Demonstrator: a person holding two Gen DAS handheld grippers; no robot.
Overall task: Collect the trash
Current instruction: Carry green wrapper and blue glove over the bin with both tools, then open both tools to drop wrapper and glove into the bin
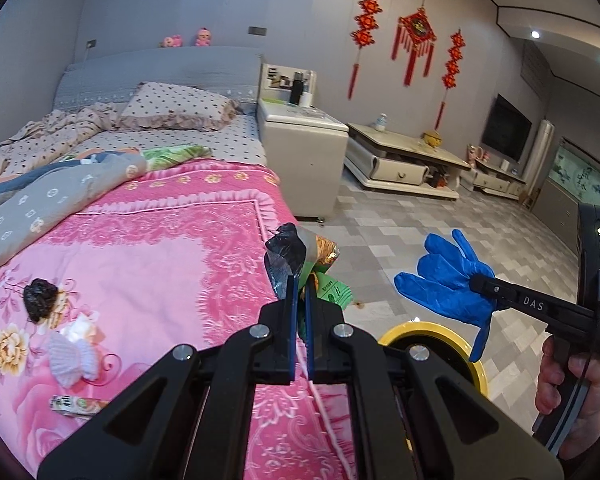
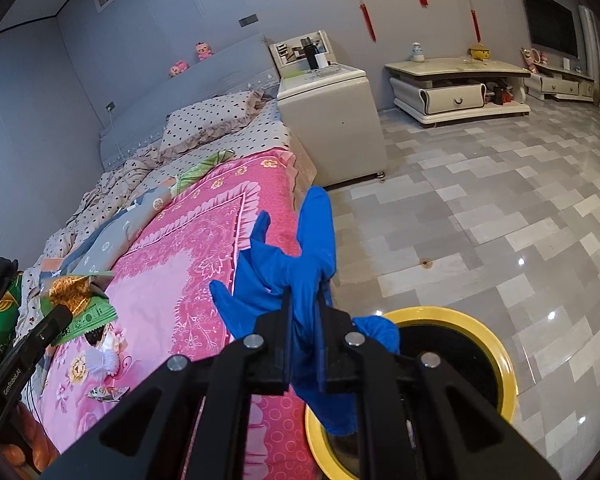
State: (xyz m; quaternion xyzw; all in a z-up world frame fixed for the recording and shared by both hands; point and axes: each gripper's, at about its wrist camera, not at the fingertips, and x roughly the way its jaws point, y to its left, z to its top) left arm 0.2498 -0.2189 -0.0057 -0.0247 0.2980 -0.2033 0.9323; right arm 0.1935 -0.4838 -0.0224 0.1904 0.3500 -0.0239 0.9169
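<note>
My left gripper (image 1: 299,284) is shut on a bundle of snack wrappers (image 1: 320,264), green, gold and dark foil, held at the bed's edge; the bundle also shows in the right wrist view (image 2: 80,304). My right gripper (image 2: 304,296) is shut on a blue rubber glove (image 2: 296,264) and holds it above a yellow-rimmed bin (image 2: 496,364) on the floor. The glove (image 1: 448,280) and the bin (image 1: 476,368) also show in the left wrist view. On the pink blanket (image 1: 148,264) lie a black crumpled scrap (image 1: 40,300), a white paper cup liner (image 1: 70,356) and a small wrapper (image 1: 80,404).
The bed carries a grey quilt (image 1: 52,196) and a dotted pillow (image 1: 176,106). A white cabinet (image 1: 304,152) stands beside the bed. A low TV stand (image 1: 404,160) lines the far wall. The floor is grey tile (image 2: 480,208).
</note>
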